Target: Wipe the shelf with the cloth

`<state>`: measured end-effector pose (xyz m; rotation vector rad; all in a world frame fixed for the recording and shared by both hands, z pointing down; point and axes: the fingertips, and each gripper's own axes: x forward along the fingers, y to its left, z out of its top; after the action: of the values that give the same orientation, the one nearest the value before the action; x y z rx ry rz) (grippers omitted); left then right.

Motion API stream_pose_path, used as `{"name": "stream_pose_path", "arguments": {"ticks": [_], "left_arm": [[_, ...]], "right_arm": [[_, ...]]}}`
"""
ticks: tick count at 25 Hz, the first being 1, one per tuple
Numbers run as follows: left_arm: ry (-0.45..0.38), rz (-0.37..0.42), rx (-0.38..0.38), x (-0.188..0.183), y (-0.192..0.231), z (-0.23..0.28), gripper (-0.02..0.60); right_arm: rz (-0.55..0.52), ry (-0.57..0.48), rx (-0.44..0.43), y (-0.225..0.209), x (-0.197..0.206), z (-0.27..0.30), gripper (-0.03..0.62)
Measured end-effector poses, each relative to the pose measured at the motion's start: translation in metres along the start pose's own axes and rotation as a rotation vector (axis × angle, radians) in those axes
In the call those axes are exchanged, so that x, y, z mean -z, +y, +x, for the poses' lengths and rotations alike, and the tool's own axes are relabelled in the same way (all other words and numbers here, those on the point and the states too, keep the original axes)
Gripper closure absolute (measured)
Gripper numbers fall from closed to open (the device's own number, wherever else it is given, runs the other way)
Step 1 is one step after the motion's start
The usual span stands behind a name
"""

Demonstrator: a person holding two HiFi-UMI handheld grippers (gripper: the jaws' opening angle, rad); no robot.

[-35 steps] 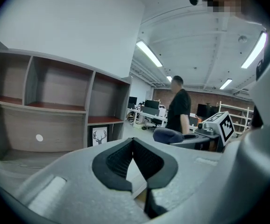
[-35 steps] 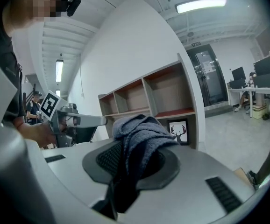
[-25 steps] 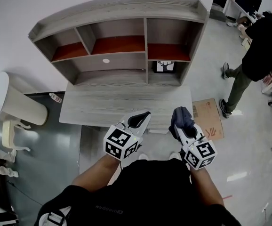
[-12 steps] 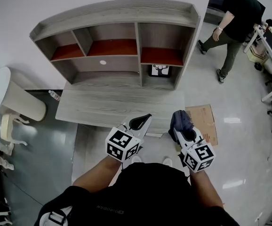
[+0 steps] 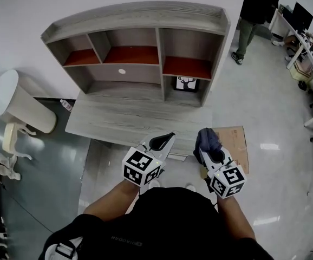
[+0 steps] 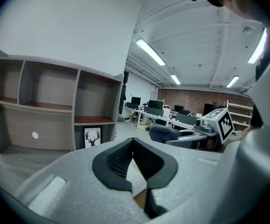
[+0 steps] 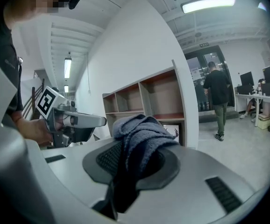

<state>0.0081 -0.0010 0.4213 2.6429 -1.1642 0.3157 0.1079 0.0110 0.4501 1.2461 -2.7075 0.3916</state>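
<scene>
The right gripper (image 5: 210,148) pinched a soft, light cloth (image 5: 207,136) by a bunched fold before the shelf (image 5: 135,14), while the left gripper (image 5: 163,140) sat closed, empty.

An open-plan office: rows of desks (image 6: 165,117) with monitors (image 6: 136,100) under ceiling strip lights (image 6: 150,52), mid-frame in the left gripper view.

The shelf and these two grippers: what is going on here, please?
A person stands before the grey shelf with a gripper in each hand. The right gripper holds a dark blue cloth in its jaws. The left gripper is empty, its jaws together. Both hang short of the shelf; wiping has not begun.
</scene>
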Motion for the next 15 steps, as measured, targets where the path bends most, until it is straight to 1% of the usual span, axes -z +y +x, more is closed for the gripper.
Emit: {"name": "stream_pose_path", "arguments": {"ticks": [15], "left_arm": [[0.006,0.007,-0.024,-0.005,-0.002,0.006,0.574]], "right_arm": [[0.005,-0.013,-0.01,-0.011,-0.004,0.0,0.505]]}}
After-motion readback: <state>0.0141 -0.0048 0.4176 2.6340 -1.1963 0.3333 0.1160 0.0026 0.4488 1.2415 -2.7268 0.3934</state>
